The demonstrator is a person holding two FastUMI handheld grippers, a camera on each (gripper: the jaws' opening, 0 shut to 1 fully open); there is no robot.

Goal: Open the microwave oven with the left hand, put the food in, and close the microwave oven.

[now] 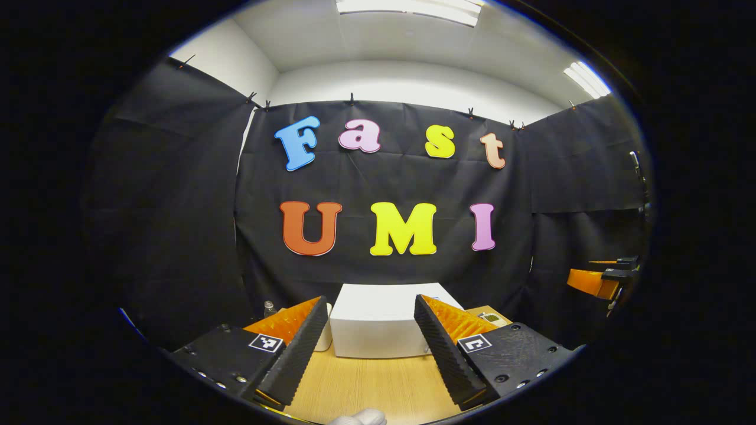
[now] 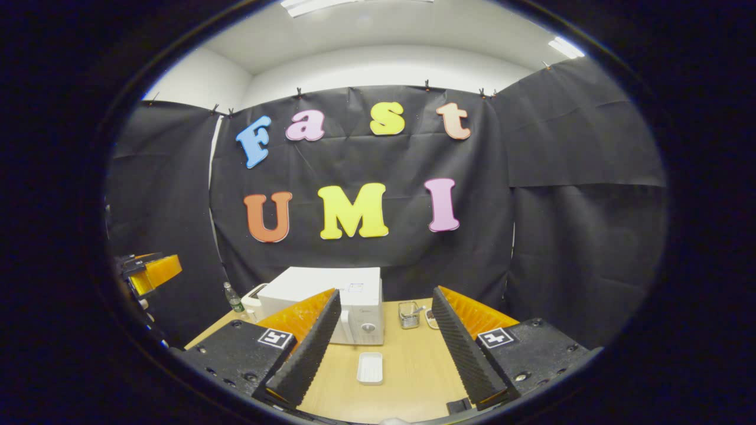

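The white microwave [image 1: 378, 330] stands at the back of the wooden table [image 1: 378, 386] with its door closed. My left gripper [image 1: 371, 298] is open, held well in front of it, with nothing between the fingers. In the right gripper view the microwave [image 2: 348, 295] sits left of centre, and a small white rectangular dish [image 2: 370, 367] lies on the table [image 2: 413, 378] in front of it. My right gripper [image 2: 387, 291] is open and empty, held above the table's near side. The two grippers are level with each other: the right gripper [image 1: 602, 280] hangs at the far right, the left gripper [image 2: 147, 270] at the far left.
A small wire basket [image 2: 407, 314] stands right of the microwave, with a flat object beside it. A clear bottle [image 2: 234, 298] and a white object [image 2: 253, 304] sit to the microwave's left. Black cloth walls close the booth on three sides.
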